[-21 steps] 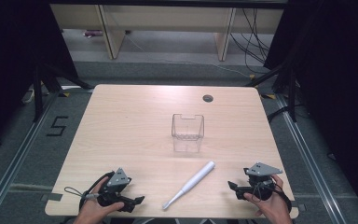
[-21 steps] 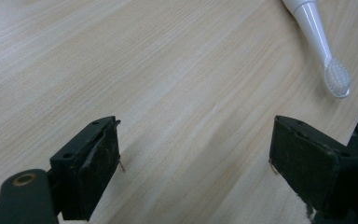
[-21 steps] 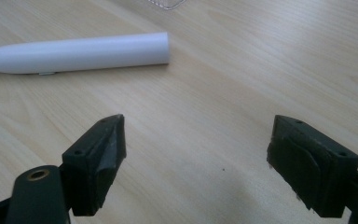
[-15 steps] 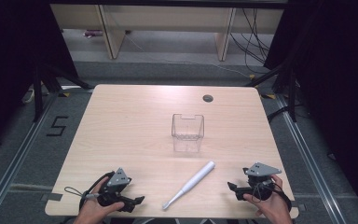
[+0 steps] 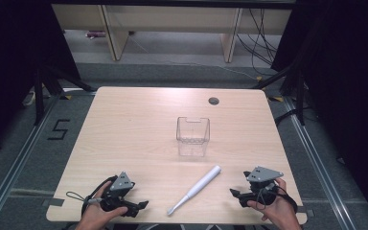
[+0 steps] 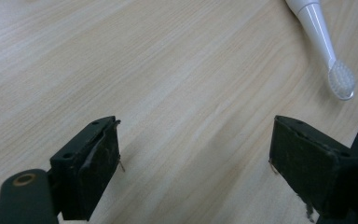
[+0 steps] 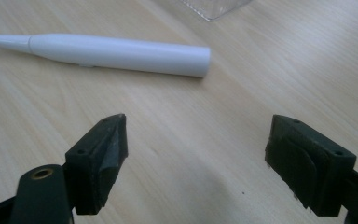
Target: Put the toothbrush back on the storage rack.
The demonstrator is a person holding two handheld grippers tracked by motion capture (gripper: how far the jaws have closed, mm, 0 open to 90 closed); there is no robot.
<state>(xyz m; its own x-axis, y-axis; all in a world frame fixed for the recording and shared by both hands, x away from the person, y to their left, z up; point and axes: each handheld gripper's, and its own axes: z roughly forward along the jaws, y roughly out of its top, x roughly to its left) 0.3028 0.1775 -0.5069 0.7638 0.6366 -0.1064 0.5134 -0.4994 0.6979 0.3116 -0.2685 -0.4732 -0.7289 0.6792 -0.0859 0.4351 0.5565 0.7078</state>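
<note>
A white electric toothbrush [image 5: 195, 189] lies flat on the wooden table [image 5: 139, 129], slanted, its brush head toward the near edge. Its bristles [image 6: 341, 80] show at the top right of the left gripper view, and its thick handle [image 7: 121, 53] crosses the top of the right gripper view. A clear plastic cup [image 5: 192, 135] stands upright behind it at mid-table. My left gripper [image 5: 143, 205] rests near the front left edge, open, with bare wood between its jaws. My right gripper [image 5: 233, 193] sits at the front right, also open and holding nothing.
A round cable hole [image 5: 213, 101] sits near the table's far edge. Beyond the table are shelving legs and cables on the floor [image 5: 172, 62]. A corner of the clear cup [image 7: 214, 7] shows at the top of the right gripper view.
</note>
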